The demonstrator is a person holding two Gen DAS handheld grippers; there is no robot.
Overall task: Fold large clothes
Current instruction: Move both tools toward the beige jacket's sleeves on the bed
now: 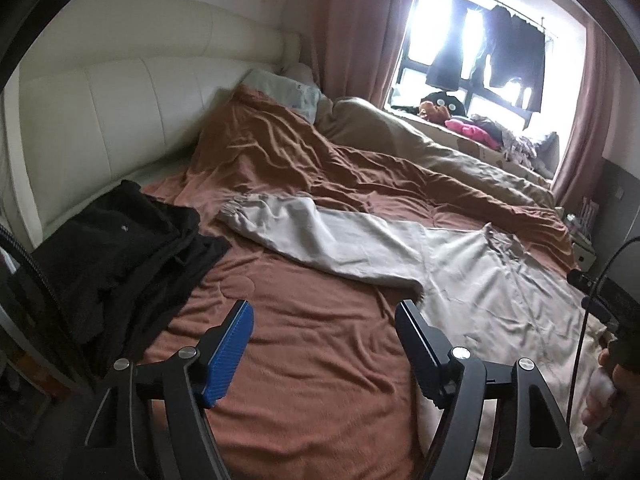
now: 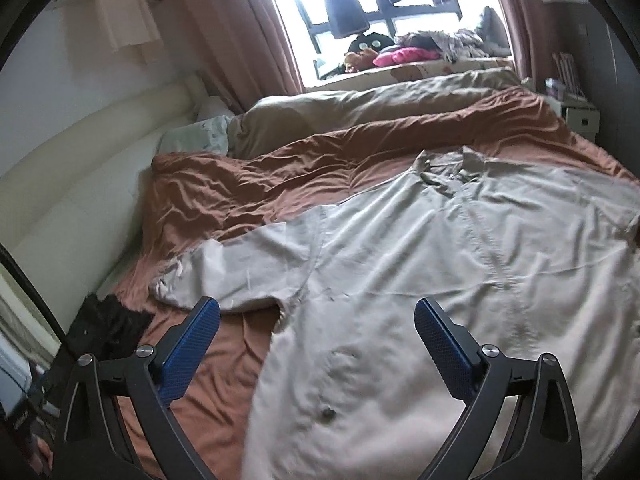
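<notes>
A large light-grey jacket (image 2: 440, 272) lies spread flat on the rust-brown bed cover (image 2: 240, 184), collar (image 2: 452, 168) toward the window. Its left sleeve (image 1: 320, 236) stretches out toward the headboard, cuff (image 1: 234, 208) at the end. In the left wrist view the jacket body (image 1: 500, 292) lies at the right. My left gripper (image 1: 325, 318) is open and empty, above the cover just left of the jacket's side. My right gripper (image 2: 317, 318) is open and empty, above the jacket's lower body near the armpit.
A heap of black clothing (image 1: 116, 252) lies at the left near the cream headboard (image 1: 120, 112). A beige duvet (image 2: 360, 108) and a pillow (image 1: 288, 92) lie at the far side. The window sill (image 2: 420, 52) holds toys and clothes. A nightstand (image 2: 580, 116) stands at the right.
</notes>
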